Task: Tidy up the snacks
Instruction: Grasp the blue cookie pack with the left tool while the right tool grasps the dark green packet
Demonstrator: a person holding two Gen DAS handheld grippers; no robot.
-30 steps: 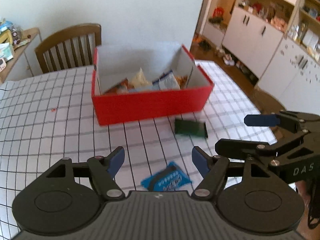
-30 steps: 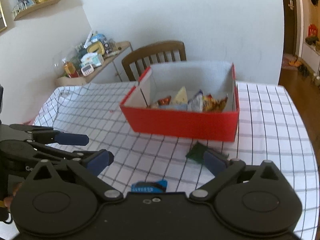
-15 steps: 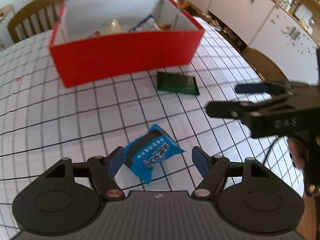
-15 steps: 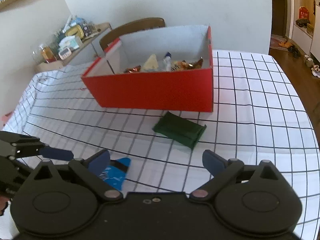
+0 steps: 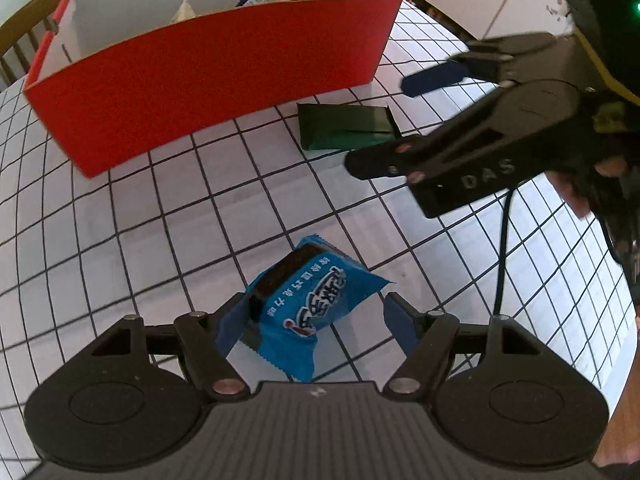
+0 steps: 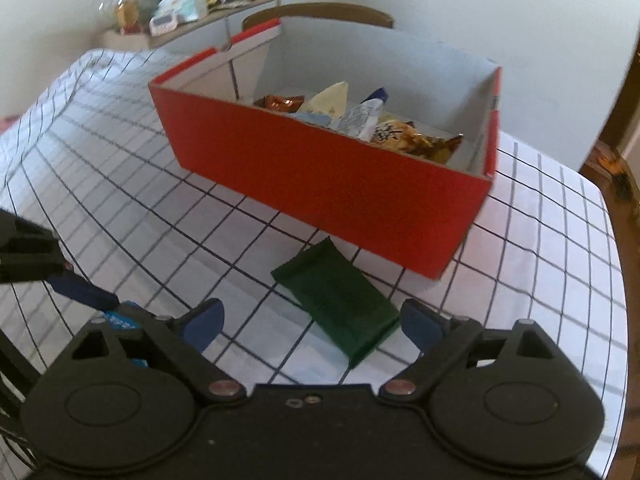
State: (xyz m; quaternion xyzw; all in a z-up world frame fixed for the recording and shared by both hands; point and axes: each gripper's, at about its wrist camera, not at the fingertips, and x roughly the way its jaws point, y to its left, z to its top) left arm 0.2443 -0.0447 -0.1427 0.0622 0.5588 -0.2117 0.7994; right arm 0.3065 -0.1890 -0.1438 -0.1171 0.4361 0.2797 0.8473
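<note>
— Snacks left out?
— Two: a blue packet between my left gripper's parted fingers, ungripped, and a green packet before my right gripper, fingers closing around it without contact.
— Rest?
— Several already lie in the red box on the checked surface.

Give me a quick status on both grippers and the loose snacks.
Left gripper open around blue snack packet, not clamped. Right gripper closing over green packet, pads not pressing yet. Red box behind, already holding snacks. Nothing in the way.
</note>
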